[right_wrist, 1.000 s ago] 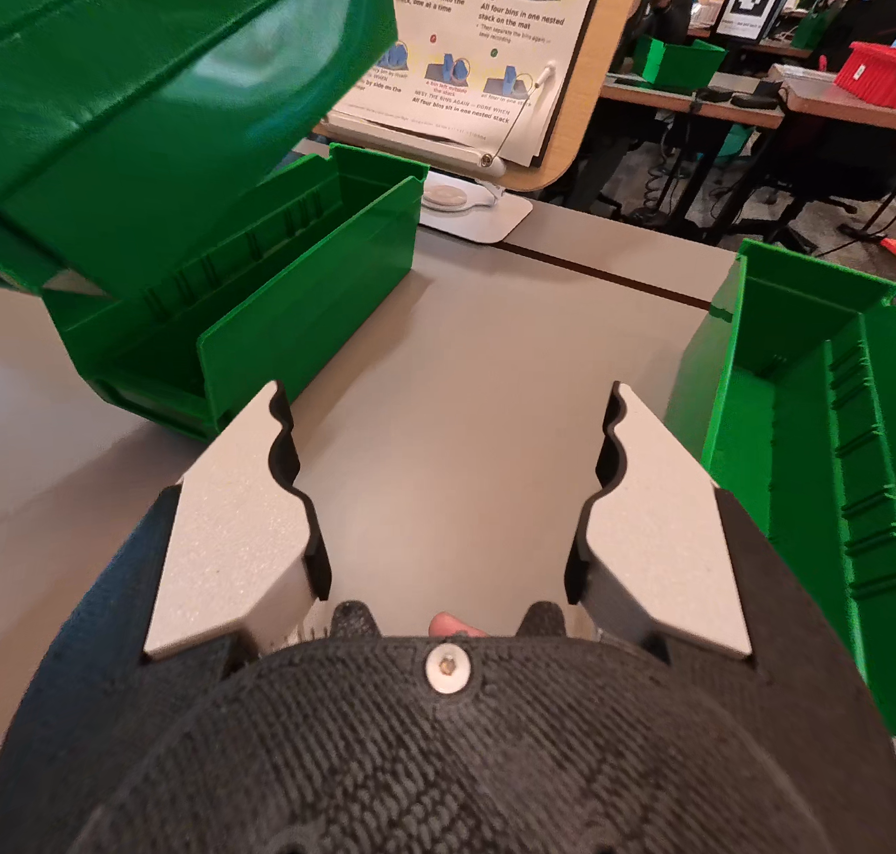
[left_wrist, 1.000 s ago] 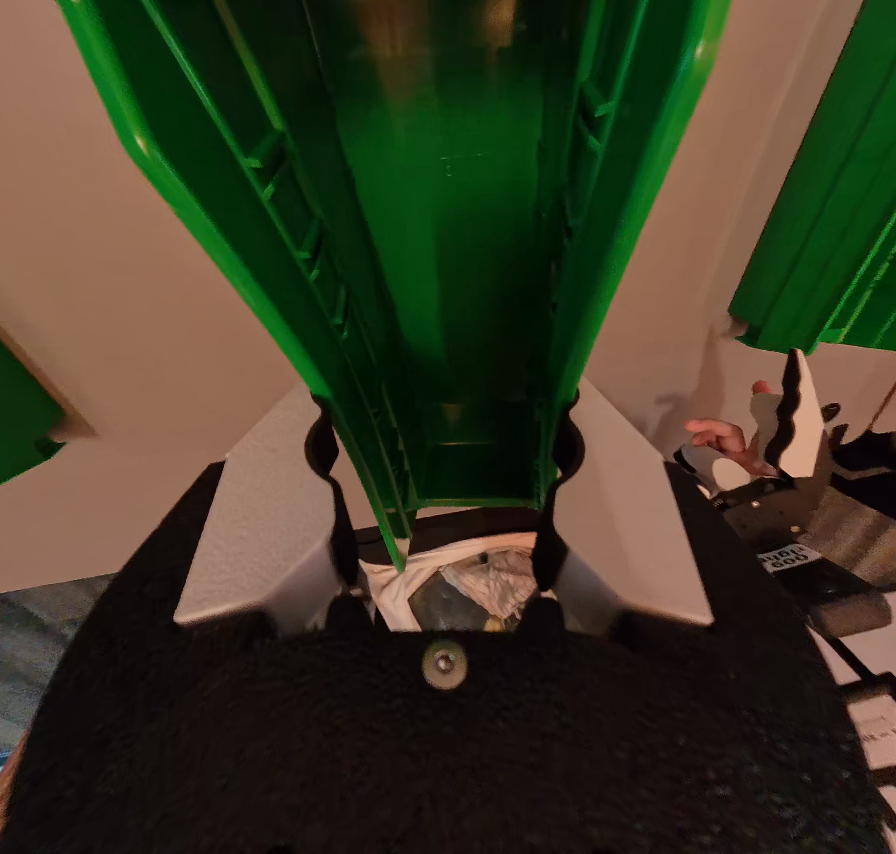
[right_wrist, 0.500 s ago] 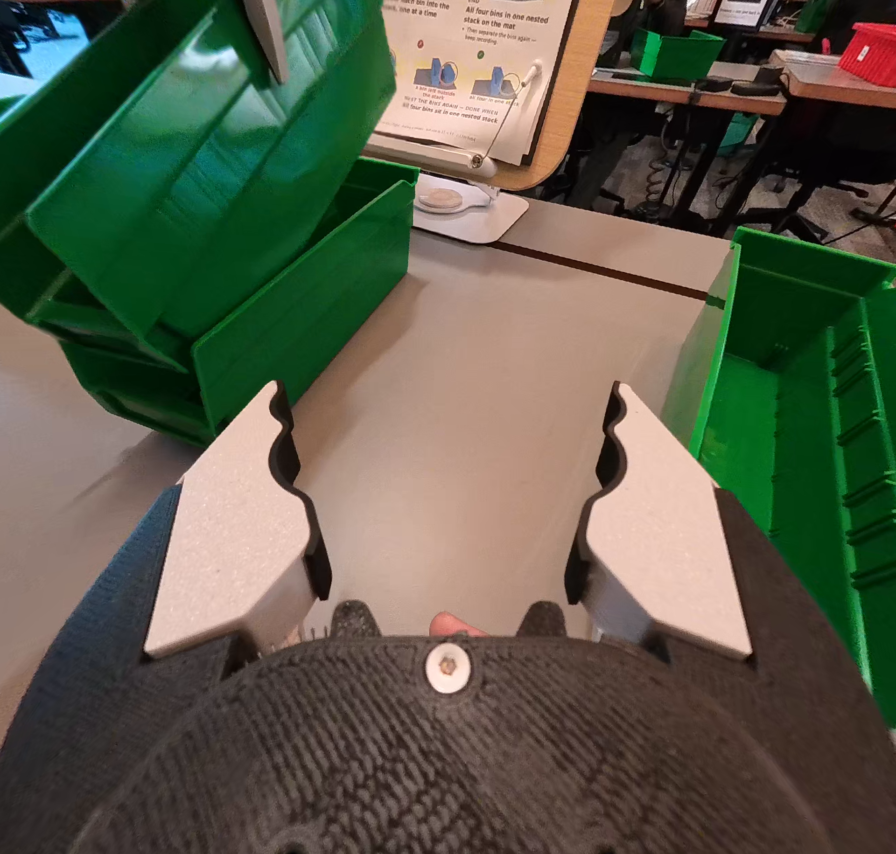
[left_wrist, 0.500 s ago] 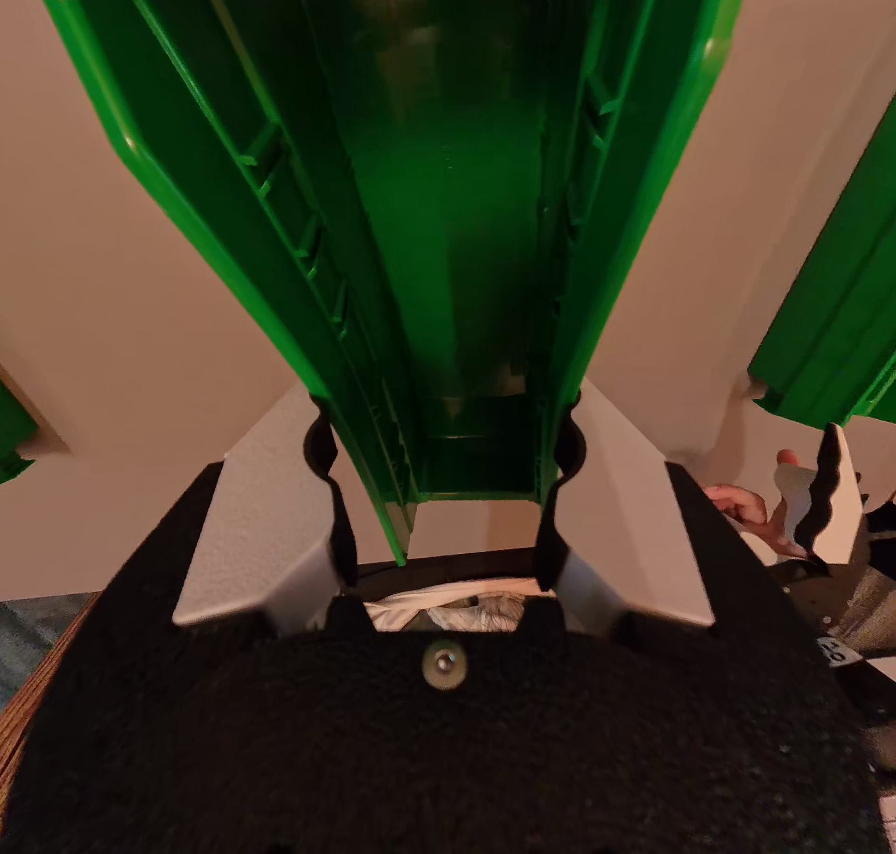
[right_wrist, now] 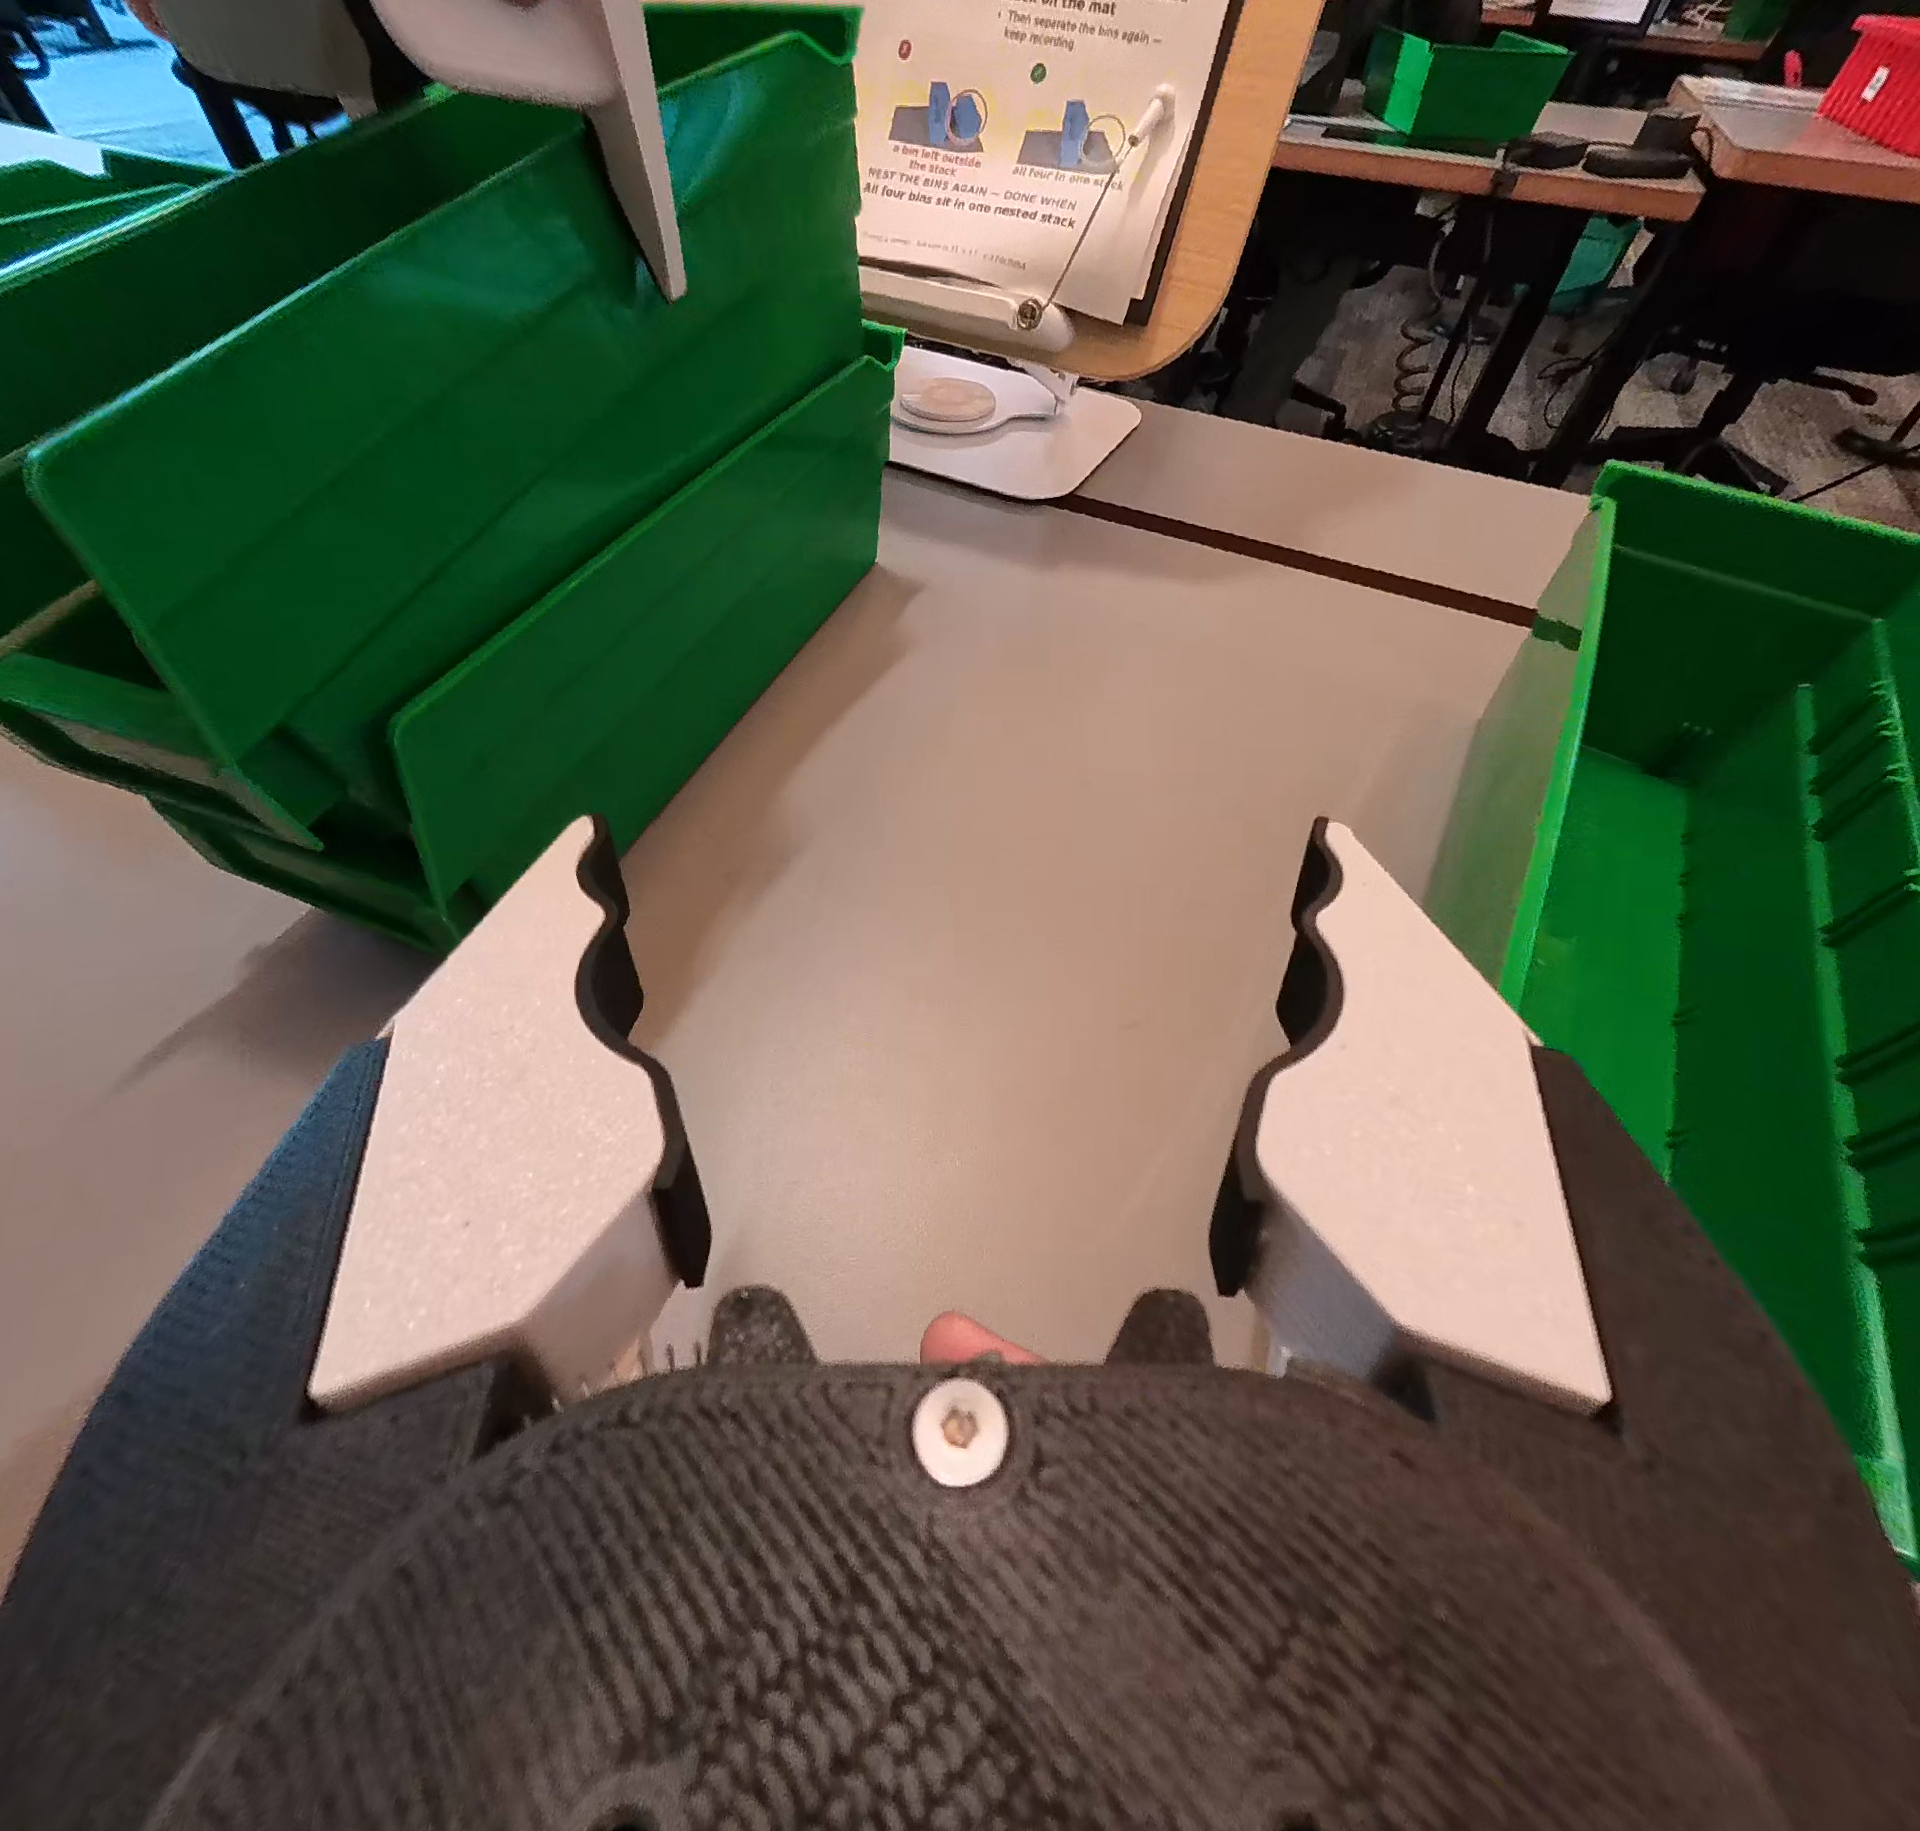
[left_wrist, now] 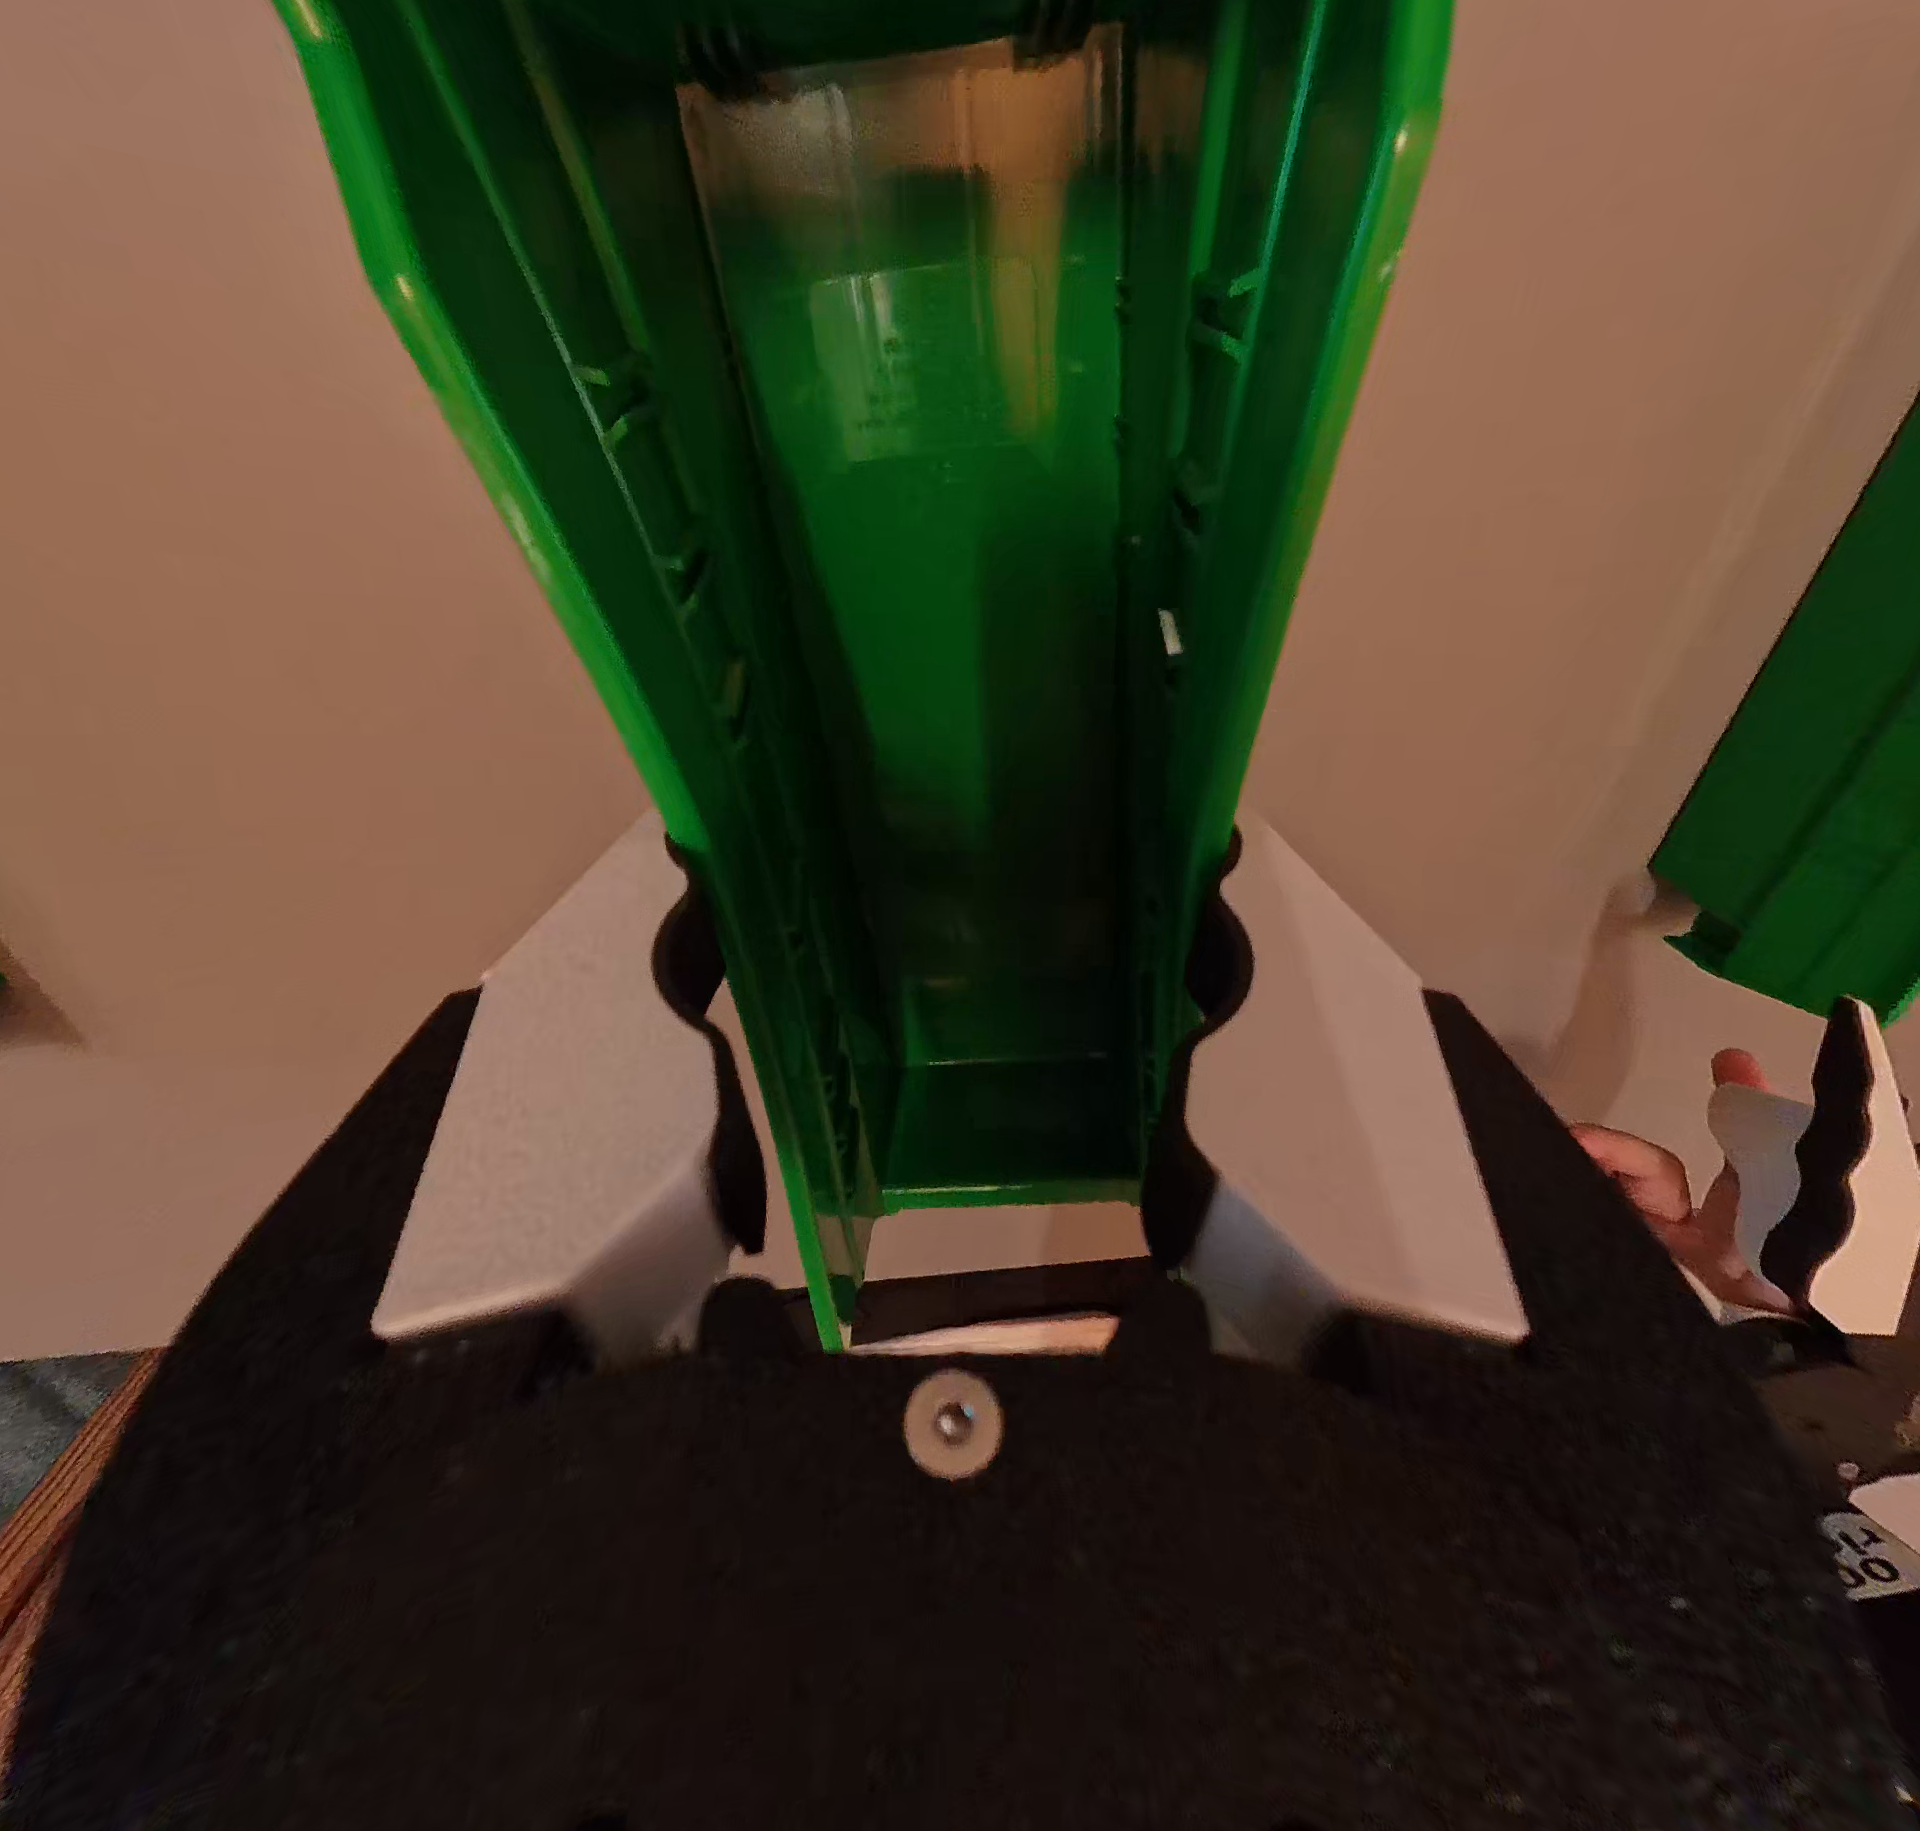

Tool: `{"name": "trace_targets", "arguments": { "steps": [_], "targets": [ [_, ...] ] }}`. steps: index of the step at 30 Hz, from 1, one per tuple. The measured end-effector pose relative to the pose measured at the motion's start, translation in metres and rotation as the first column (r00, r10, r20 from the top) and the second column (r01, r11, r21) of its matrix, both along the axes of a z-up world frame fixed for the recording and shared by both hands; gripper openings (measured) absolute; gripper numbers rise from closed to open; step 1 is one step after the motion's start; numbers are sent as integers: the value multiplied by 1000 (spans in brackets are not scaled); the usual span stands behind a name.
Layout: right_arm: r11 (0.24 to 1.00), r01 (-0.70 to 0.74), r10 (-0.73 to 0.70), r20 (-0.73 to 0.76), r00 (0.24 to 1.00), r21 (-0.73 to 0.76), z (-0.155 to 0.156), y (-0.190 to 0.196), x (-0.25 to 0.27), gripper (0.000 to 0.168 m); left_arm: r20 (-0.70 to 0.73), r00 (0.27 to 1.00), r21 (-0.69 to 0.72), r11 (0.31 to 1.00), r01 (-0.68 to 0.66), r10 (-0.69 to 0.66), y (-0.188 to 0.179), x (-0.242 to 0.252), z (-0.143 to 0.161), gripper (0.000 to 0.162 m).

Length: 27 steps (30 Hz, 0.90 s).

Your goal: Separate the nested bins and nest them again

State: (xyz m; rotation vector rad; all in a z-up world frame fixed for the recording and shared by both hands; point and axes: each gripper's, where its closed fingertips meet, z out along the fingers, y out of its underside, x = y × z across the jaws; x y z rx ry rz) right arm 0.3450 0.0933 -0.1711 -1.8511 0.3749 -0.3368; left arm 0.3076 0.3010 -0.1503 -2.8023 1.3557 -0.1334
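Green ribbed bin (left_wrist: 935,638) — left gripper (left_wrist: 951,1002)

bins (right_wrist: 468,493) green | fingers (right_wrist: 499,1106) grey, black-lined | table (right_wrist: 987,846) grey

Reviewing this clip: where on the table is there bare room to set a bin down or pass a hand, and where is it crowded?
Bare grey table lies between the green bin stack on the left and the single green bin on the right, ahead of the open right claw. The left side is crowded: the left claw holds a tilted bin over the stack.
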Motion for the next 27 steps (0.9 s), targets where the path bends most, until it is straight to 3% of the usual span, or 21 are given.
{"name": "trace_targets", "arguments": {
  "steps": [16,27],
  "targets": [
    [1000,-6,5,-4,1000,-29,-10,5,-1,126,134,991,75,997,-28,18,11,16,-2,92],
    [999,-8,8,1,1000,-36,-12,6,-1,126,138,990,87,996,-28,16,13,21,-13,96]
  ]
}}
